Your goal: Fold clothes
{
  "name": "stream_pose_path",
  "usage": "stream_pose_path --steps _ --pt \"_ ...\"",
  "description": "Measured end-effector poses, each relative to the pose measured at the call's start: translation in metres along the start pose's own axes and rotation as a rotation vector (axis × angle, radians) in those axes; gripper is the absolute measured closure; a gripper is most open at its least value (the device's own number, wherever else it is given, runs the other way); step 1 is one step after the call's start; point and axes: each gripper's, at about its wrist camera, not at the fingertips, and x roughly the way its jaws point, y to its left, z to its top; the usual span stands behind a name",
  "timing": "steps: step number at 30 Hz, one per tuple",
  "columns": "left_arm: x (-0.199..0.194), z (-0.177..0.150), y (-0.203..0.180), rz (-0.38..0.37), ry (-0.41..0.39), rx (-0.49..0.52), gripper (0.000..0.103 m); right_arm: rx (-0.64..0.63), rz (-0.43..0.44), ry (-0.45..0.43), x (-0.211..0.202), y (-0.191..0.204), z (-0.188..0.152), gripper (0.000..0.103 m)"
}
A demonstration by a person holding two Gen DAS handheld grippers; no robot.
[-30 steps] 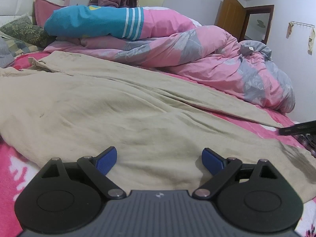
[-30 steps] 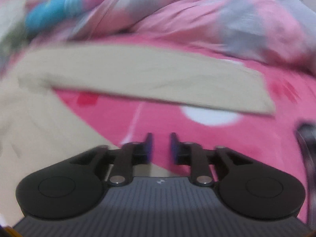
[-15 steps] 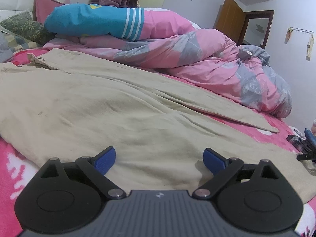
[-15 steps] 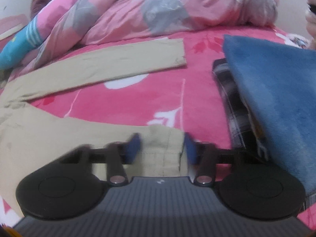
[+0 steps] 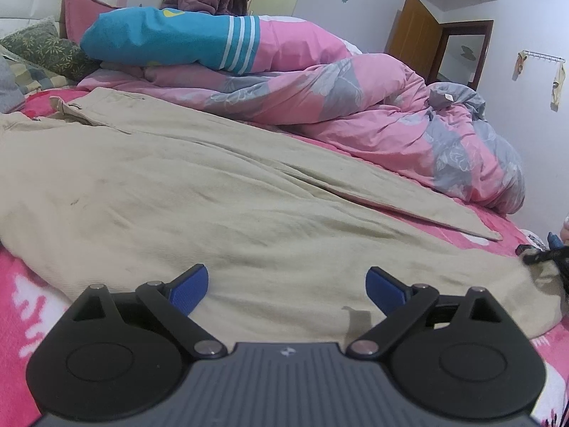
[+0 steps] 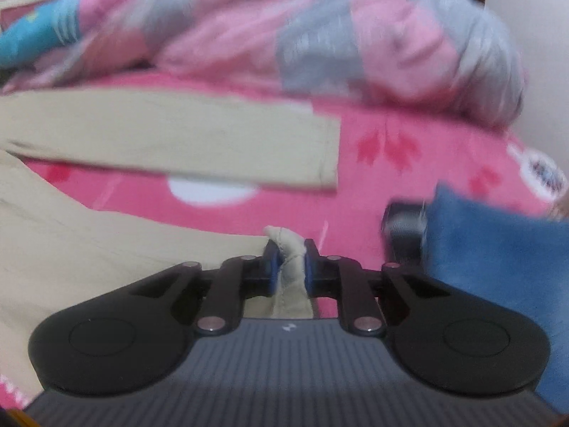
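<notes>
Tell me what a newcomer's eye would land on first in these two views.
First, the large beige cotton trousers spread across the bright pink patterned bedsheet, filling the foreground of the left wrist view. Next, the right gripper, whose jaws have just been closing, now pinching a bunched trouser hem, while the left gripper stands open over the fabric. Behind, a rumpled pink and grey floral quilt is heaped along the bed's far side.

**Beige trousers spread on the bed**

The beige trousers (image 5: 220,192) lie flat and wrinkled across the pink bedsheet (image 6: 373,192), waistband toward the pillows. The legs are splayed apart in a V, with sheet showing between them. The far leg (image 6: 185,138) lies straight and flat. The near leg's hem (image 6: 290,252) is bunched up and raised off the sheet.
</notes>
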Motion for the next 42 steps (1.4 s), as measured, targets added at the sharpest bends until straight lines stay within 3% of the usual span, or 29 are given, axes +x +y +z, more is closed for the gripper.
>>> stream_pose_path --steps 3,5,7,9,14,17,20,21,22,25,29,36,40,42 --pt "0.0 0.0 0.001 -0.003 -0.001 -0.004 0.007 0.022 -0.06 -0.02 -0.013 -0.004 -0.013 0.077" --pt "0.0 0.0 0.001 -0.004 -0.002 -0.005 0.007 0.101 -0.027 -0.076 -0.044 -0.012 -0.023 0.072" --pt "0.0 0.0 0.002 -0.007 -0.004 -0.008 0.007 0.2 0.017 -0.14 -0.082 -0.02 -0.04 0.051" --pt "-0.001 0.0 0.002 -0.009 -0.006 -0.011 0.007 0.311 0.054 -0.17 -0.114 -0.028 -0.062 0.051" --pt "-0.001 0.0 0.002 -0.011 -0.007 -0.015 0.007 0.635 0.195 -0.068 -0.122 -0.041 -0.125 0.051" --pt "-0.001 0.0 0.002 -0.01 -0.008 -0.016 0.007 0.73 0.205 -0.041 -0.105 -0.039 -0.137 0.051" --pt "-0.002 -0.001 0.001 -0.008 -0.013 -0.022 0.007 0.734 0.207 -0.081 -0.092 -0.032 -0.132 0.058" --pt "-0.002 -0.001 0.001 -0.007 -0.015 -0.025 0.007 0.733 0.202 -0.086 -0.087 -0.03 -0.13 0.067" --pt "-0.002 -0.001 0.001 -0.005 -0.015 -0.025 0.007 0.723 0.192 -0.089 -0.085 -0.027 -0.128 0.082" --pt "-0.001 -0.001 -0.001 0.003 -0.01 -0.016 0.007 0.682 0.193 -0.115 -0.096 -0.023 -0.125 0.094" --pt "-0.001 0.0 0.0 0.004 -0.01 -0.015 0.007 0.576 0.133 -0.188 -0.132 -0.02 -0.119 0.096" --pt "-0.005 0.0 0.002 -0.007 -0.006 -0.027 0.007 0.651 0.094 -0.093 -0.123 -0.028 -0.136 0.092" --pt "-0.005 -0.001 0.006 -0.022 -0.017 -0.046 0.007 0.404 -0.057 -0.156 -0.159 0.017 -0.096 0.09" --pt "-0.006 -0.001 0.007 -0.029 -0.021 -0.054 0.007 0.301 0.012 -0.197 -0.159 0.046 -0.077 0.09"
